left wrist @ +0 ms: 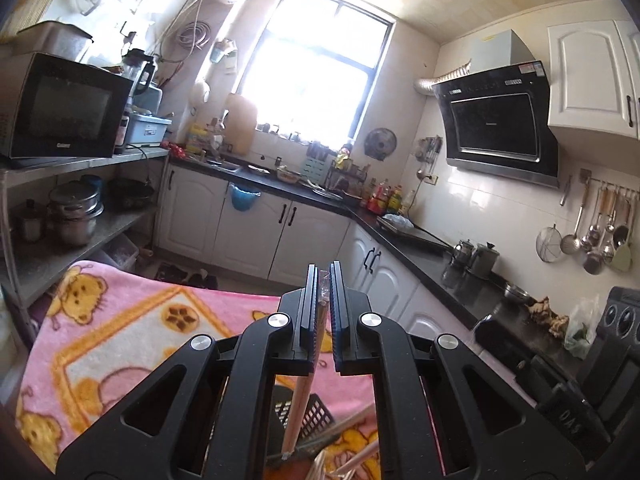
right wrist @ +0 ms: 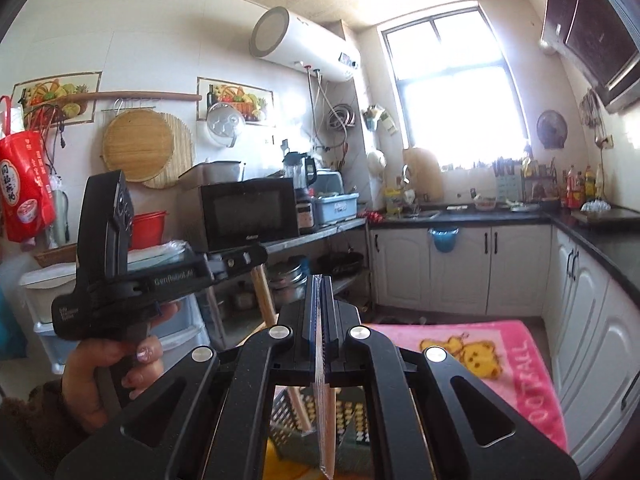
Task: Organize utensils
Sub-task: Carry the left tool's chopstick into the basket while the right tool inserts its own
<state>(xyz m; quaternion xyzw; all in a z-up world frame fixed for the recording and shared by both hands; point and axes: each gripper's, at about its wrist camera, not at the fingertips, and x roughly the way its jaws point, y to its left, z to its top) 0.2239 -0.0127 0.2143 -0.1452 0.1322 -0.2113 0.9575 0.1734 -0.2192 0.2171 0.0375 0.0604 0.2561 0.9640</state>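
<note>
We log the left gripper at centre frame in its own wrist view, jaws pressed together on a pair of wooden chopsticks in a clear wrapper. The sticks hang down from the pads toward 6 o'clock, their lower end over a black slotted basket that sits on the pink cartoon-bear blanket. More wrapped chopsticks lie at about 5 o'clock near the bottom edge, partly behind the gripper body.

In the right wrist view we see the right gripper likewise clamped, its pads closed on a thin clear-wrapped packet that drops straight down toward 6 o'clock; what is inside the wrap we cannot make out. Below it is a slotted basket, on the same pink blanket, which runs off toward 4 o'clock.

At 9 o'clock in that view we see the other gripper from the side, gripped by a person's hand, with the wooden sticks dropping from its tip.

Surroundings: microwave on a metal shelf at 9 o'clock in the left view, bright window at 12, range hood at 2, ladles and strainers hanging on a wall rail at 3. Black countertop runs from 12 round to 4.
</note>
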